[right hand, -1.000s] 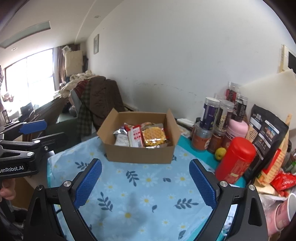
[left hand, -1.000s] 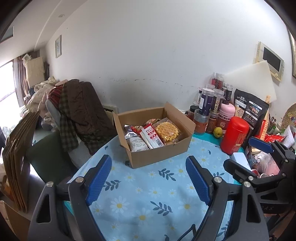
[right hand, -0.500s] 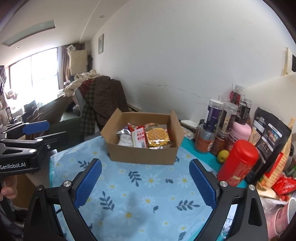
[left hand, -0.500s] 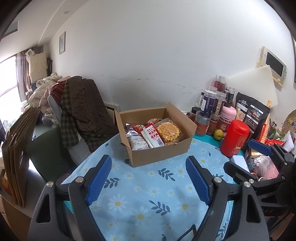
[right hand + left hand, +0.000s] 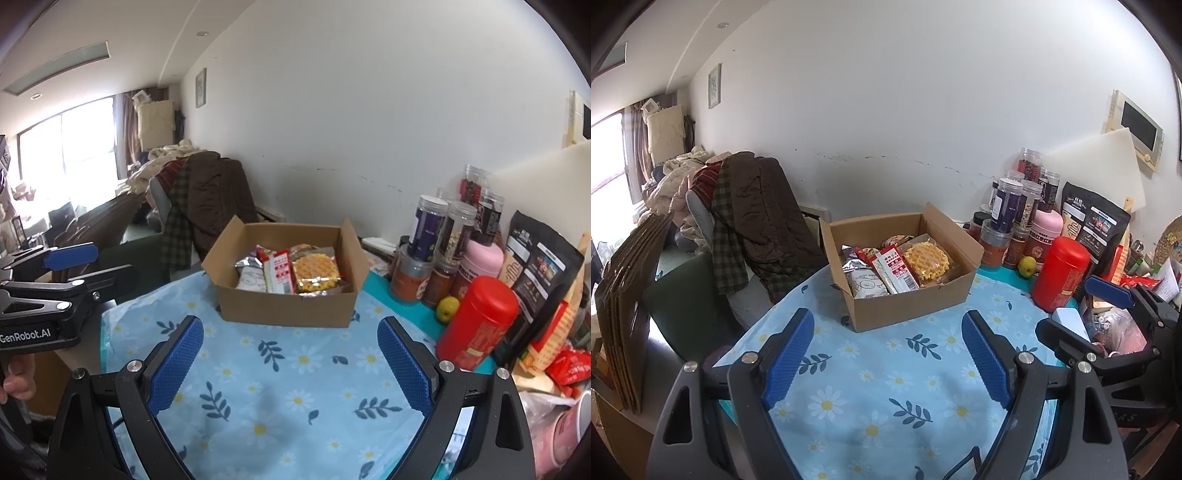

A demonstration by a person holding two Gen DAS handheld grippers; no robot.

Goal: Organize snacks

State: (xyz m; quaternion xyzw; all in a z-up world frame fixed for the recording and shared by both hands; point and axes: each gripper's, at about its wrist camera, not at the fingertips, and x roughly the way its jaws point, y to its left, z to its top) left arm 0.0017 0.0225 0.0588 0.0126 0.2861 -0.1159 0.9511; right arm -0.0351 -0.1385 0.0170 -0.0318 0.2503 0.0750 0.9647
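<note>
- My left gripper (image 5: 888,354) hangs over the tabletop (image 5: 871,398), its jaws spread wide with nothing between them but flowered cloth.
- My right gripper (image 5: 290,363) does the same, jaws wide apart and empty, above the same pale blue daisy-print cloth (image 5: 295,373).
- The cardboard box (image 5: 908,306) stands open on the far part of the tabletop, ahead of both grippers and well apart from them.
- Inside it lie the snacks: a waffle packet (image 5: 928,261), a red-and-white packet (image 5: 895,269) and a silver packet (image 5: 862,282), side by side.
- To the right of the box, a red canister (image 5: 1060,278) stands upright, with a small yellow-green fruit (image 5: 1027,266) just beside it.
- Behind these, clear jars (image 5: 1008,206) are stacked, a pink bottle (image 5: 1047,236) next to them and a black bag (image 5: 1095,225) beyond it.
- A plain white wall (image 5: 905,110) runs behind the tabletop.
- To the left, a chair heaped with dark clothes (image 5: 753,221) stands near the tabletop's edge, and flat cardboard sheets (image 5: 624,310) lean further left.
- A bright window (image 5: 66,155) lights the far end of the room.
</note>
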